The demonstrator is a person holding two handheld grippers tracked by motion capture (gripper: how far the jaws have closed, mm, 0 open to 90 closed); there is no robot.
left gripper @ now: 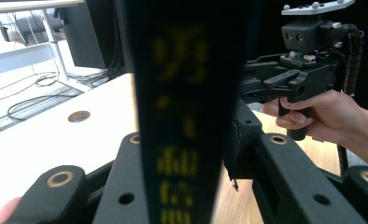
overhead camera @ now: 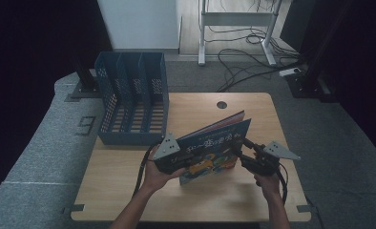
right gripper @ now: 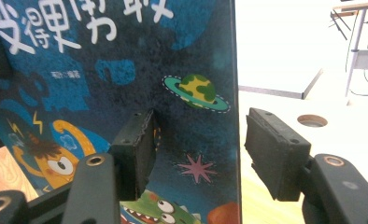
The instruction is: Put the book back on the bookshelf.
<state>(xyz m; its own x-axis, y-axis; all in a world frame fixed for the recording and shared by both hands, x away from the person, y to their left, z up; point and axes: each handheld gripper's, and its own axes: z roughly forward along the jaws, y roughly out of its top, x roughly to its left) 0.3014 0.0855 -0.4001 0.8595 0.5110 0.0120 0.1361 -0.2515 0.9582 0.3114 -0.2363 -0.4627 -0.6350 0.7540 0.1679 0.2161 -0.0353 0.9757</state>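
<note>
Book (overhead camera: 214,148) upright on wooden table (overhead camera: 253,191), left jaws clamped on spine, right jaws parted astride its edge.

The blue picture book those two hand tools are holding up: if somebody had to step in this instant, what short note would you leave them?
Left gripper: shut on the book's spine edge, its jaws pressing both sides.
Right gripper: open, jaws straddling the book's opposite edge, one pad touching the cover, the other apart from it.
Book: stood upright and tilted above the table, near its front.
File rack: blue, at the table's back left, slots look empty.
Done: book lifted upright.
Left: probably close the right gripper, then slot the book into the rack.
</note>
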